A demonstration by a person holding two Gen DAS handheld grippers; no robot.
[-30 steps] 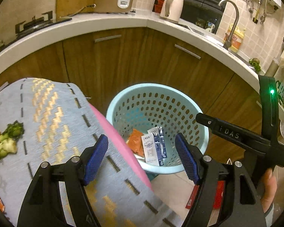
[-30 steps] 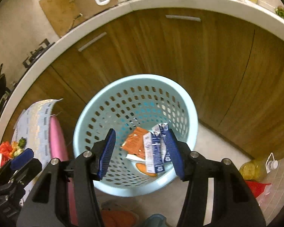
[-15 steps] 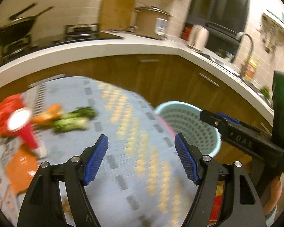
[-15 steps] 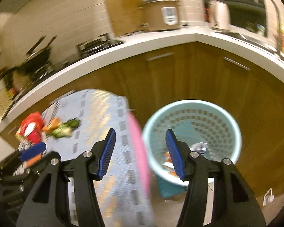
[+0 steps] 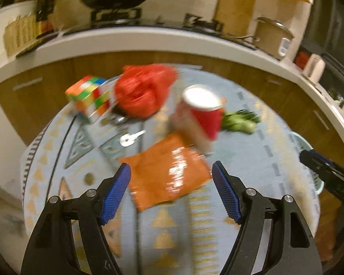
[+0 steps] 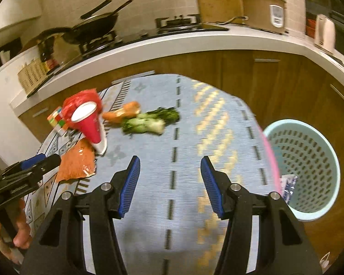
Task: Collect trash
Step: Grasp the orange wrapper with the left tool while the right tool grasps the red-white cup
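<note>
An orange wrapper (image 5: 167, 174) lies flat on the blue patterned tablecloth (image 5: 252, 165). My left gripper (image 5: 170, 170) hovers over it, its jaws opening, with nothing pressed between the pads. Behind the wrapper stand a red paper cup (image 5: 201, 114) and a crumpled red plastic bag (image 5: 144, 91). In the right wrist view my right gripper (image 6: 169, 162) is open and empty above bare cloth. Leafy greens (image 6: 149, 120) and an orange scrap (image 6: 123, 112) lie ahead of it. The pale blue basket (image 6: 309, 155) stands on the floor to the right, with a white and blue packet (image 6: 289, 183) inside.
A colour cube (image 5: 89, 97), a key (image 5: 131, 138) and a coin (image 5: 89, 178) lie on the cloth near the bag. The table has a pink edge (image 6: 270, 151). A curved counter (image 6: 172, 43) with wooden cabinets, a wok and a rice cooker rings the far side.
Both grippers have swung left from over the basket to over the table. The left one now faces the orange wrapper, with its jaws slightly wider. The picture is blurred by motion.
</note>
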